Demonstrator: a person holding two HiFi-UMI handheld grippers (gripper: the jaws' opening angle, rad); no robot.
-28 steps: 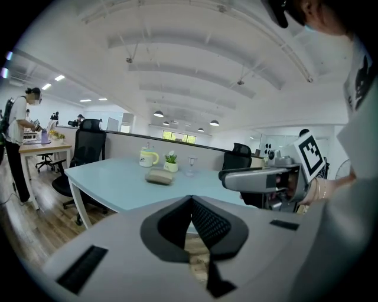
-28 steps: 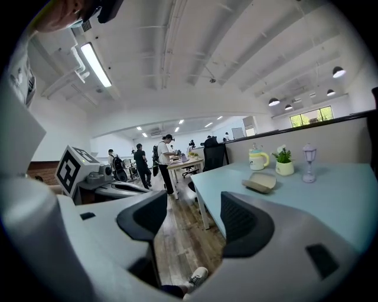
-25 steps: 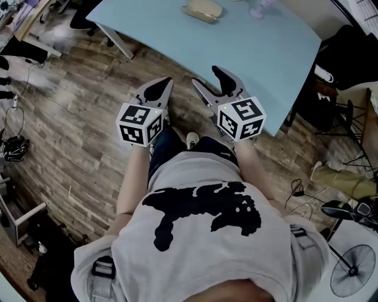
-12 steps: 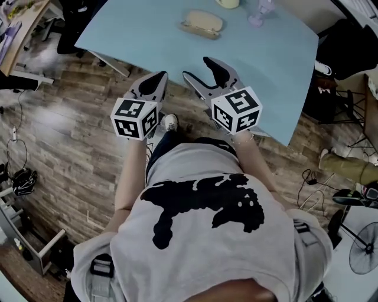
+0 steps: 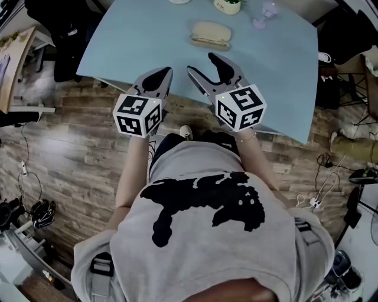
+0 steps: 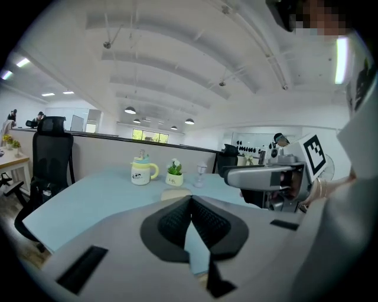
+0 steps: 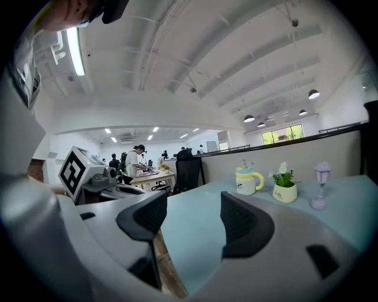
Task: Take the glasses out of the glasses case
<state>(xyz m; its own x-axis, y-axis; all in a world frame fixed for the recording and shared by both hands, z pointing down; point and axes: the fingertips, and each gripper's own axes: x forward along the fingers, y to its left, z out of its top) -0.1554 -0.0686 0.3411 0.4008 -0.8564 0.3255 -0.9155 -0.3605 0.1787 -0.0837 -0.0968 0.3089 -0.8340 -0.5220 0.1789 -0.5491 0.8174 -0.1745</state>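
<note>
Hovering over the near edge of the pale blue table (image 5: 136, 41), both grippers are empty. The left gripper (image 5: 163, 73) has its 2 jaws pressed together at the tips, with nothing between them. The right gripper (image 5: 202, 63) stands wide open, touching nothing. The closed glasses case (image 5: 209, 34) lies on the table beyond them, apart from both.

bright ceiling strip lights, fisheye-bent dark edges, no strong shadows

Glasses case (image 5: 209, 33) on table (image 5: 136, 41); plant pot (image 5: 229, 5) behind it (far edge); lamp (image 5: 263, 14) right of pot.
</note>
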